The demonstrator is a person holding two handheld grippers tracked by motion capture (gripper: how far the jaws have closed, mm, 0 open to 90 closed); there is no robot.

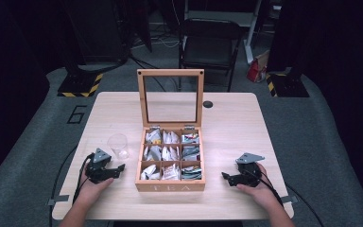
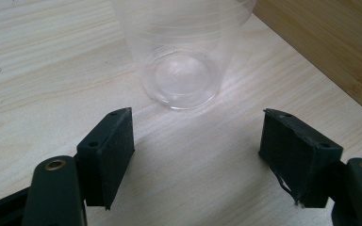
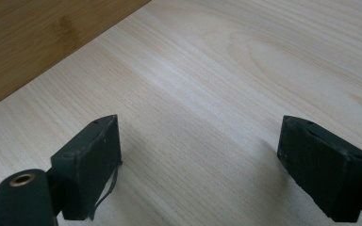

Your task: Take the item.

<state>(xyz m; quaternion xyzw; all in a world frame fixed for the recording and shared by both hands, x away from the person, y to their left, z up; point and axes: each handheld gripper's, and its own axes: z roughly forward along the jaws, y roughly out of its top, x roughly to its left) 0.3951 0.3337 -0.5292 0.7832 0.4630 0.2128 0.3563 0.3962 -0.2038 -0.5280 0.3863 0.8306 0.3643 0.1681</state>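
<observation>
A wooden tea box (image 1: 170,185) marked TEA stands open at the table's middle, its glass lid (image 1: 170,97) upright. Its compartments hold several tea packets (image 1: 170,154). A clear plastic cup (image 1: 117,145) stands left of the box; in the left gripper view the cup (image 2: 181,61) is just beyond the jaws. My left gripper (image 1: 115,171) rests on the table near the cup, open and empty (image 2: 195,141). My right gripper (image 1: 228,178) rests right of the box, open and empty (image 3: 200,160). The box's wooden side (image 3: 37,37) shows at the upper left of the right gripper view.
The light wooden table (image 1: 236,127) has a small black disc (image 1: 208,104) near its far edge. A black chair (image 1: 211,45) stands behind the table. The box's side (image 2: 330,47) is at the right in the left gripper view.
</observation>
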